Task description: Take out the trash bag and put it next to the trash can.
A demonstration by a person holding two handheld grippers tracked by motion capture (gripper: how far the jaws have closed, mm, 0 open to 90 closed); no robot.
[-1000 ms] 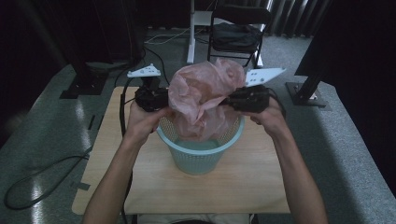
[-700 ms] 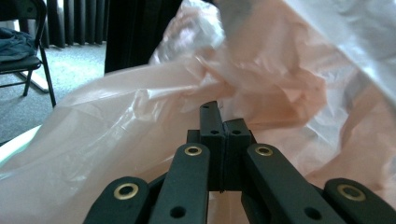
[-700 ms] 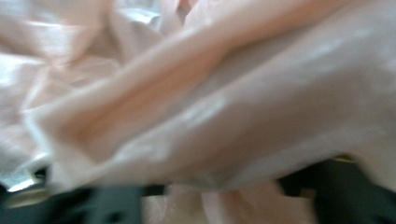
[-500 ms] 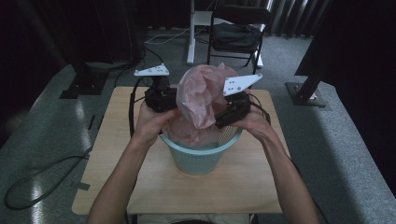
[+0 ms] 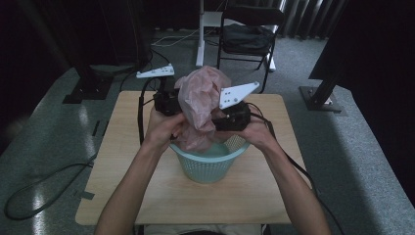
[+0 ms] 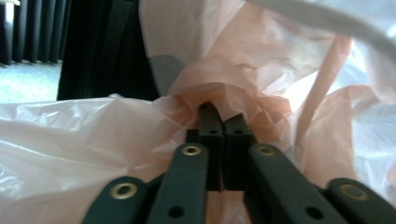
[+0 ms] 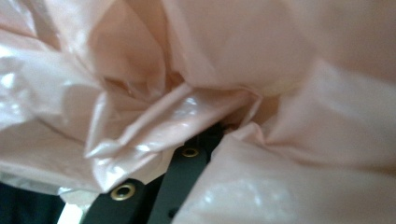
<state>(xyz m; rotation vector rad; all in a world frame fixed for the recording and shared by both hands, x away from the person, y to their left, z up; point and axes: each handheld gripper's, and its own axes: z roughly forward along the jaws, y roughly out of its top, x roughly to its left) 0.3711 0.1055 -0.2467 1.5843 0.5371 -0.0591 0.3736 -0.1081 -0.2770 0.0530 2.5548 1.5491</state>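
Left gripper (image 5: 177,113) and right gripper (image 5: 219,121) both pinch the pink bag (image 5: 200,95) from opposite sides; bag stands upright above the basket (image 5: 208,164); right jaws have just closed.

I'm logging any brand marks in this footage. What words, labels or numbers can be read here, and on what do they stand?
None: no readable text in any view.
Pink plastic bag: plain, no print.
Pale green basket: no label visible.
Grey plates on the left tongs and right tongs: blank.
Wooden table: unmarked.
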